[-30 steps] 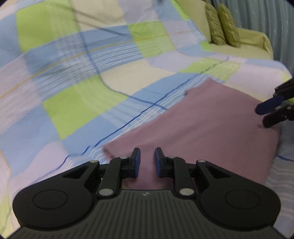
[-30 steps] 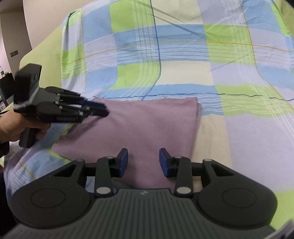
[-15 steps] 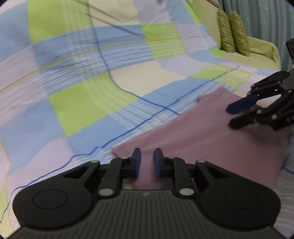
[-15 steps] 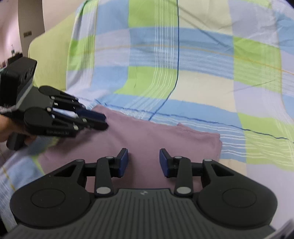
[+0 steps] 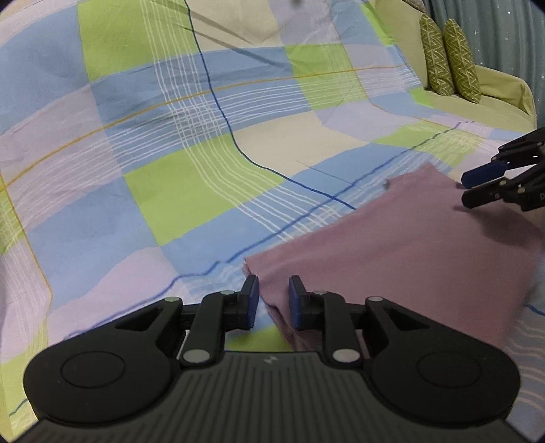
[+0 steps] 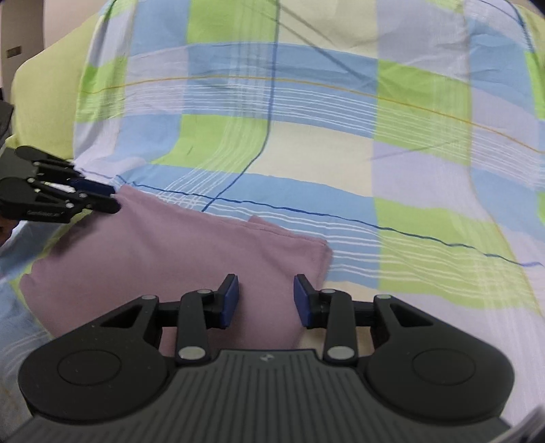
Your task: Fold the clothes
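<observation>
folded mauve cloth [image 5: 412, 245] lies flat on a checked bedsheet of green, blue, lilac and cream squares [image 5: 190, 191], a thick rectangular pad of several layers.

left claw [image 5: 272, 300] – black linkage arms, blue pads – hangs above the cloth's near corner. the layered edge of the cloth shows in the gap between its jaws, below them; the pads [image 5: 252, 300] do not press on it. jaws are easing apart, gap narrow, nothing gripped.

right claw [image 6: 265, 300] sits over the opposite side of the same cloth [image 6: 177, 259]. the cloth's surface fills the space between and ahead of its jaws, with the cloth's right-hand corner just ahead and right of the right pad. jaws stand apart, a wider gap than the left's, pads [image 6: 230, 300] clear of the fabric – released, empty.

from the left claw the right claw [image 5: 477, 185] appears far right, tips over the cloth's far edge, casting a shadow on it. from the right claw the left one [image 6: 102, 197] appears at far left, tips at the cloth's upper left corner.

beyond the sheet, up and right of the left claw: a pale yellow-green sofa [image 5: 490, 92] with two olive zigzag-patterned cushions [image 5: 449, 58] standing upright side by side, and a grey-blue curtain [image 5: 504, 30] behind.
</observation>
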Available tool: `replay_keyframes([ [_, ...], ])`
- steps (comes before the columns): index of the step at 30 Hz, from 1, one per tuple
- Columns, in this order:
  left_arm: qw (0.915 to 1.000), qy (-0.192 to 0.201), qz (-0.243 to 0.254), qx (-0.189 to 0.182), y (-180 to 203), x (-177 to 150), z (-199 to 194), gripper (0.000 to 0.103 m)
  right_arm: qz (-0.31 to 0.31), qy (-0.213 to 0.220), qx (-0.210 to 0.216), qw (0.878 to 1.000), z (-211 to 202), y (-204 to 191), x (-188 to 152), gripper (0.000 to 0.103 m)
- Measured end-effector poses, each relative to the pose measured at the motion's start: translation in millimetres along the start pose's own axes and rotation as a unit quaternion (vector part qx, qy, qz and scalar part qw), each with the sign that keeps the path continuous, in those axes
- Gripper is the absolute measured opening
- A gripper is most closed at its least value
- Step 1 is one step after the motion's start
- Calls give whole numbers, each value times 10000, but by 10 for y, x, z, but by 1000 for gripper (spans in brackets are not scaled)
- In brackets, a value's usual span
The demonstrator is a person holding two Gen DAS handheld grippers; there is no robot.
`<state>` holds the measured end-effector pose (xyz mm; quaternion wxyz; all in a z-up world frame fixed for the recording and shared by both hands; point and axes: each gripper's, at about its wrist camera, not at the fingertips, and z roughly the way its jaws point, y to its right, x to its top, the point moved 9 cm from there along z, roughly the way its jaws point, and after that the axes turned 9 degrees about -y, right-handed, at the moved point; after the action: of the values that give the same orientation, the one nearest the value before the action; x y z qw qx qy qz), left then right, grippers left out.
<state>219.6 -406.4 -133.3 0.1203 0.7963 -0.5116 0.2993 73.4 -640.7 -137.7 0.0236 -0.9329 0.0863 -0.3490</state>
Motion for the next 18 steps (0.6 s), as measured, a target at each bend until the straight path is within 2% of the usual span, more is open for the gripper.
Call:
replay_keyframes([
  [4,9997,-109,-43,-221,307,-133,-134,26,242,54,452,9987,-230,-170,-149,32],
  [7,9992,-195,-81,-341,475,-249,-150,25,267,-163,518,9982,-224,-263,-350,32],
  [12,9991,-301,-128,-262,549,-343,-198,25,605,-321,480,9965,-252,-184,-507,31],
  [18,9991,-350,-32,-222,604,-392,-372,26,358,-250,332,9985,-479,-302,-472,31],
])
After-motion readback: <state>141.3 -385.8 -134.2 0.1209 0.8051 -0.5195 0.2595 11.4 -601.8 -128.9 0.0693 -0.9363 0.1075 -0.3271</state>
